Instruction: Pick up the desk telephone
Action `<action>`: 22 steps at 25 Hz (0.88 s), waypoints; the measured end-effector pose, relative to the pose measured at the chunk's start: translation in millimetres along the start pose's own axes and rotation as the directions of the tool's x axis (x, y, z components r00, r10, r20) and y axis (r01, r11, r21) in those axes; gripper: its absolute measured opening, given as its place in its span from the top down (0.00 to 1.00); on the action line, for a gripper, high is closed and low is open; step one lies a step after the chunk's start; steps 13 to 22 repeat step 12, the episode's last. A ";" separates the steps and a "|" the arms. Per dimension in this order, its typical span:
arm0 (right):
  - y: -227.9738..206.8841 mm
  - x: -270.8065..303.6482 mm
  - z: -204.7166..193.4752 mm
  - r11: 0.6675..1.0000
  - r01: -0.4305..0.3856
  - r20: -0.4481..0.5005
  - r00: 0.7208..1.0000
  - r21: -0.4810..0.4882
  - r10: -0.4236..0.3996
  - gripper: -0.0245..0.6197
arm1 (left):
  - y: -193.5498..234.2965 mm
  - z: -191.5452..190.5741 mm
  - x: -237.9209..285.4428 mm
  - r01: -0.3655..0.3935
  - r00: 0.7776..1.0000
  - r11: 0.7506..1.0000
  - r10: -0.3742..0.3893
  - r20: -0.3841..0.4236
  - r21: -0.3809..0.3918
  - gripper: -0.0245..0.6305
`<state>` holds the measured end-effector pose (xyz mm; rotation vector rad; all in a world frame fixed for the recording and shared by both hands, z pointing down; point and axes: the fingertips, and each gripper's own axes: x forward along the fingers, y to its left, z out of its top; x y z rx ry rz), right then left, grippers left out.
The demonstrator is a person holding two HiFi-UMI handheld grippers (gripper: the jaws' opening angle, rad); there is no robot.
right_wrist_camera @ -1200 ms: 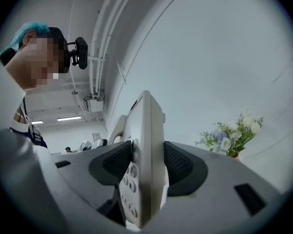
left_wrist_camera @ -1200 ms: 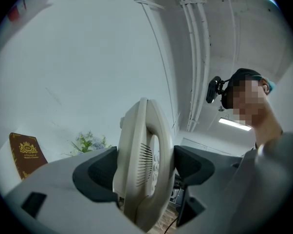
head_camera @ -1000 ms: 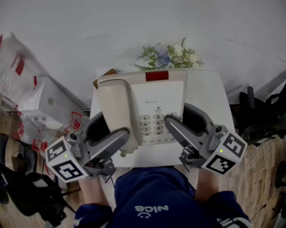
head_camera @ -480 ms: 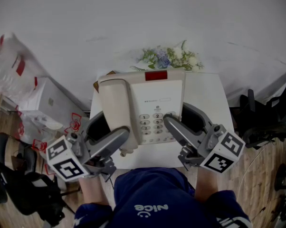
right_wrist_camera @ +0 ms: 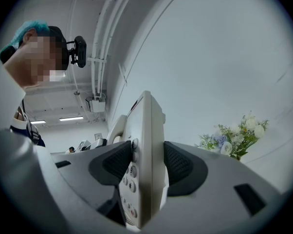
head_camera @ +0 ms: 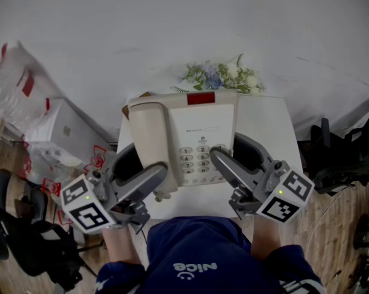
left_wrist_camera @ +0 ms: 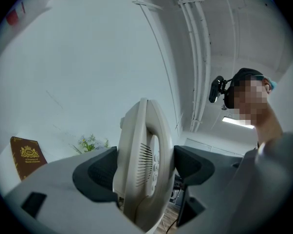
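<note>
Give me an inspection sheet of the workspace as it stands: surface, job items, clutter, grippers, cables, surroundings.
Surface: small white table, largely covered by the telephone.
Job's things: desk telephone, handset on its cradle; whether it has left the table cannot be told.
Clutter: flower bunch at the table's far edge; brown book at its far left.
Grippers: left gripper shut on the telephone's handset side; right gripper shut on its keypad side.
Cables: thin dark cord hangs below the telephone.
Surroundings: white boxes and bags on the left, dark chair on the right, wooden floor.
</note>
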<state>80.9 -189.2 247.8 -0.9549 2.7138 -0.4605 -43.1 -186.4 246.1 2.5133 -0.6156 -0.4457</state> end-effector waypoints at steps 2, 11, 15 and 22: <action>-0.3 1.6 -0.8 1.000 -0.004 -0.002 1.000 0.000 0.004 0.61 | 0.8 0.2 -0.9 -0.006 1.000 1.000 0.006 -0.003 0.006 0.40; -2.5 5.4 -3.2 1.000 -0.016 0.005 1.000 0.003 0.016 0.61 | 5.4 0.3 -2.6 -0.016 1.000 1.000 0.016 0.004 -0.004 0.40; -3.2 5.3 -4.1 1.000 -0.015 0.003 1.000 0.005 0.015 0.61 | 5.8 -0.4 -2.4 -0.018 1.000 1.000 0.018 0.003 -0.006 0.40; -3.2 5.3 -4.1 1.000 -0.015 0.003 1.000 0.005 0.015 0.61 | 5.8 -0.4 -2.4 -0.018 1.000 1.000 0.018 0.003 -0.006 0.40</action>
